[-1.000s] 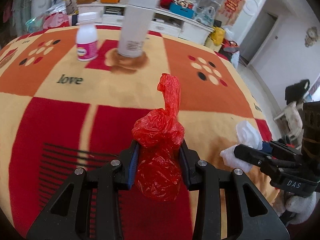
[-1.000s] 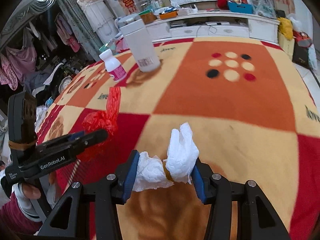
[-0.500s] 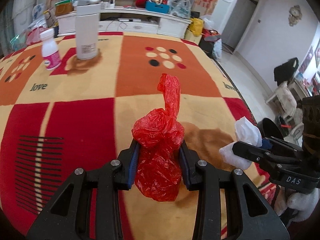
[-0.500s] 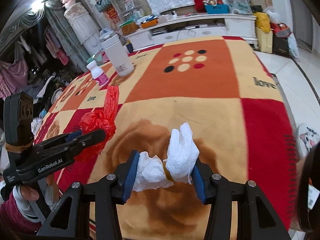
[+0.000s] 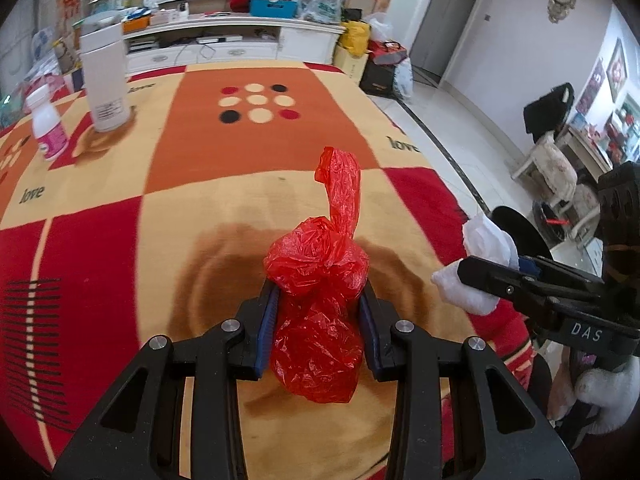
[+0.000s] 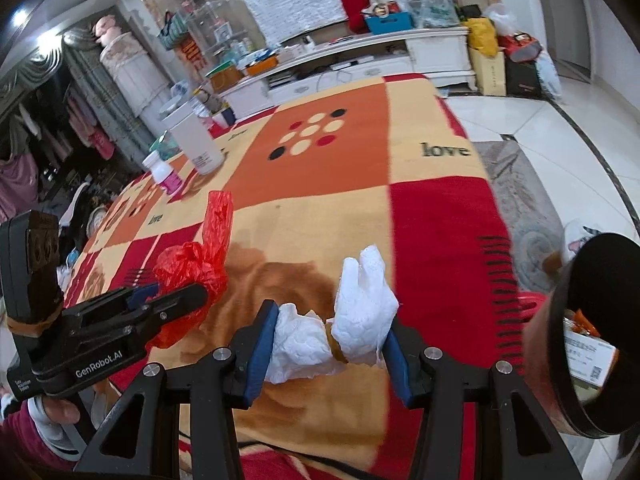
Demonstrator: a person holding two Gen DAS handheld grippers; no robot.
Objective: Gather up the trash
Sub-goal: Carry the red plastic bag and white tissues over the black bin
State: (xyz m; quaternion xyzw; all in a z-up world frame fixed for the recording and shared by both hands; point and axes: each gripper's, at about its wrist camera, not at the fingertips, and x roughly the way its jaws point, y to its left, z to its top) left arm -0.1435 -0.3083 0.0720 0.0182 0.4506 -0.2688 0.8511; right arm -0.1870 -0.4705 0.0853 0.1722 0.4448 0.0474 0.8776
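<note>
Both grippers were loaded: your left gripper (image 5: 318, 330) pinched a knotted red plastic bag (image 5: 318, 280), and your right gripper (image 6: 330, 346) clamped a crumpled white tissue (image 6: 340, 328), both held above the patterned blanket (image 5: 200, 152). Beside the blanket's right edge stood a dark bin (image 6: 588, 336). I judged the tissue likelier to slip, squeezed only at its sides, or either piece to miss the rim if released early.

Both tools (image 5: 318, 332) (image 6: 329, 342) clamped, angled downward
</note>
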